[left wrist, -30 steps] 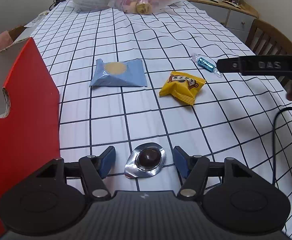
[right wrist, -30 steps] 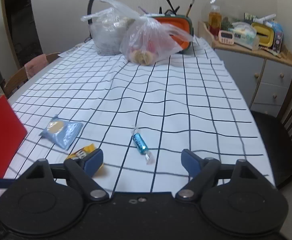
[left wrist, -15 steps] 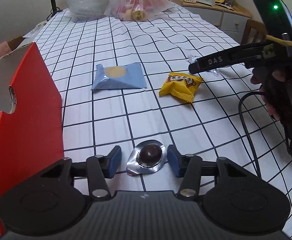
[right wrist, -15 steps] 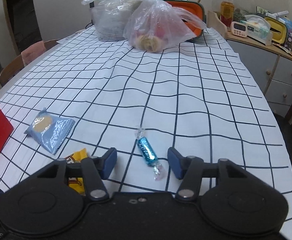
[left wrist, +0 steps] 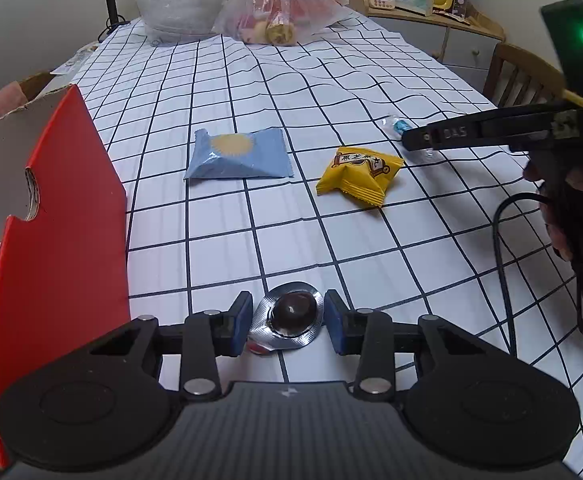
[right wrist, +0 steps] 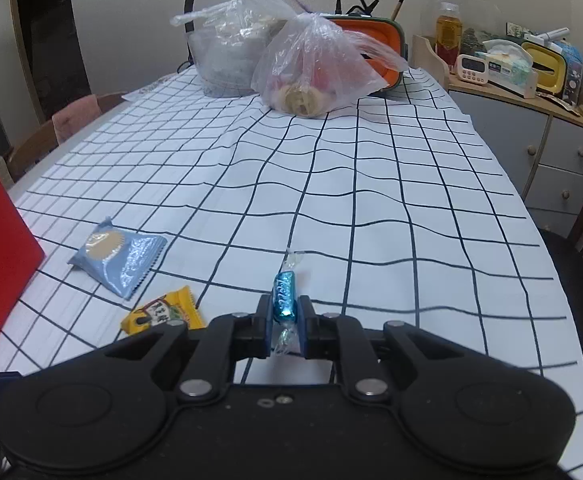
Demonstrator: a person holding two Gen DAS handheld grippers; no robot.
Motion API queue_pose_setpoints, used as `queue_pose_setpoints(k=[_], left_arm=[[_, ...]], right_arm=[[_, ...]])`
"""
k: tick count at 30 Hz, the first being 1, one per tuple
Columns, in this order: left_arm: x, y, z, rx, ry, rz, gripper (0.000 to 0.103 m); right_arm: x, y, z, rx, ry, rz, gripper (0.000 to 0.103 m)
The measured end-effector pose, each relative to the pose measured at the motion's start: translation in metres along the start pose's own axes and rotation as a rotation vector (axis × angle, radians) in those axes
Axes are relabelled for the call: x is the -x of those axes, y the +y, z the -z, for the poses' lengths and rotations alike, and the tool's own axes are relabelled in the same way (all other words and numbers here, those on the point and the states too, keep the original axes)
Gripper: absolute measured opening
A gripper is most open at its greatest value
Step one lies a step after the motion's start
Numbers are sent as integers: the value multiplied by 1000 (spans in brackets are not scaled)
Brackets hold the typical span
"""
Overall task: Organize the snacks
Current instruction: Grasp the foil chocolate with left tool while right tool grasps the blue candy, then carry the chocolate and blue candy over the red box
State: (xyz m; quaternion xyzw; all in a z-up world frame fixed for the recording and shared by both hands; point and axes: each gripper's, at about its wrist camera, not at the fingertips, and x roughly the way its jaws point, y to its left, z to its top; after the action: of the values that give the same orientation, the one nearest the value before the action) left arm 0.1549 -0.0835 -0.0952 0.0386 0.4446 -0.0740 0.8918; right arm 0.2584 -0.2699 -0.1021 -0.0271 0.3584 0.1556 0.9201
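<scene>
Left gripper (left wrist: 287, 322) hovering low over checked tablecloth (left wrist: 331, 88), blue pads flanking foil-cupped chocolate (left wrist: 289, 318) and nearly touching its rim, grip not confirmed. Red box (left wrist: 59, 240) standing at left edge. Blue packet (left wrist: 239, 154) and yellow packet (left wrist: 359, 176) lying mid-table, apart. Right gripper (right wrist: 285, 326) pinching blue wrapped candy (right wrist: 284, 298) between nearly closed pads near right table edge.

red box (left wrist: 59, 216): cut off at left edge | blue candy (left wrist: 401, 125): mostly hidden behind right gripper (right wrist: 285, 324)
</scene>
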Motion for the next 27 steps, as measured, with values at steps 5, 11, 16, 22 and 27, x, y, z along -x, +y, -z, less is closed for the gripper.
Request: queue_pose_setpoints(k=[5, 11, 16, 22, 27], left_arm=[[4, -2, 3, 2, 4, 0, 34], [11, -3, 10, 10, 1, 4, 33], [26, -1, 14, 32, -11, 20, 33], [50, 0, 17, 49, -41, 38, 33], [71, 4, 19, 68, -66, 51, 33]], right_arm=[[26, -3, 10, -27, -29, -3, 11], [62, -1, 28, -43, -47, -22, 11], [91, 7, 42, -54, -68, -52, 11], [123, 23, 54, -48, -91, -72, 11], [146, 39, 59, -37, -112, -77, 11]])
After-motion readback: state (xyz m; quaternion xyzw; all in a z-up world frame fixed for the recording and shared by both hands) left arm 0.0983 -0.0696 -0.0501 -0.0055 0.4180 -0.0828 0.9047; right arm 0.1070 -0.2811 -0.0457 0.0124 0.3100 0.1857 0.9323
